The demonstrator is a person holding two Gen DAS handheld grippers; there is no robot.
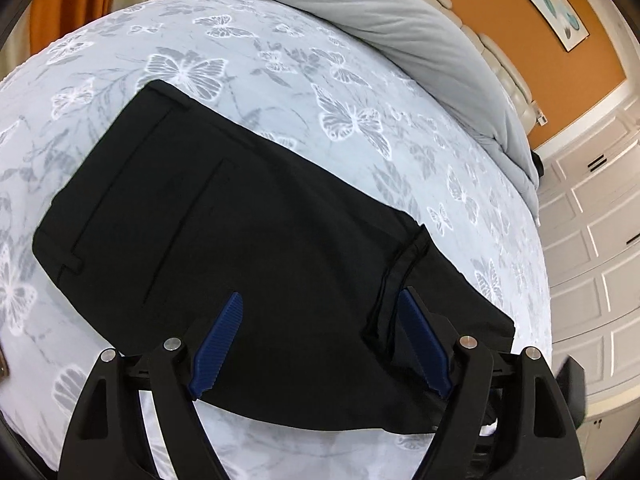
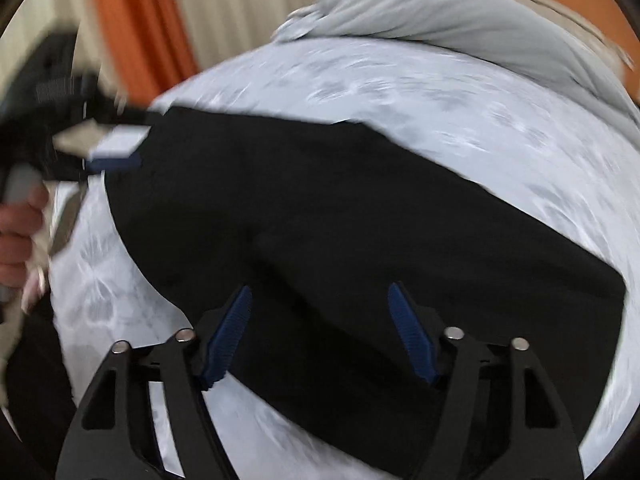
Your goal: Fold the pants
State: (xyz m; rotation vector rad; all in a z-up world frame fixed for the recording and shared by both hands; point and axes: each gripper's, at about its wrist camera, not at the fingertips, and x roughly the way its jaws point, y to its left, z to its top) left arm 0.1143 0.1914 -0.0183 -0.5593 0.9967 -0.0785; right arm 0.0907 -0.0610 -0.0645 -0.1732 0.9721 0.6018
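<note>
Black pants [image 1: 240, 220] lie folded flat on the bed, waistband at the upper left in the left wrist view, a leg hem lying over them at the right. My left gripper [image 1: 322, 300] is open, its blue pads apart just above the pants' near edge, holding nothing. In the blurred right wrist view the pants [image 2: 340, 220] stretch across the bed. My right gripper [image 2: 320, 292] is open above them, empty. The left gripper [image 2: 108, 152] shows at the pants' left end, with the hand holding it.
The bed has a pale blue butterfly-print sheet [image 1: 280, 52]. A grey duvet [image 1: 420, 40] is bunched along the far side by the headboard. White panelled cupboards [image 1: 592, 240] stand at the right; orange and cream curtains [image 2: 160, 12] hang behind.
</note>
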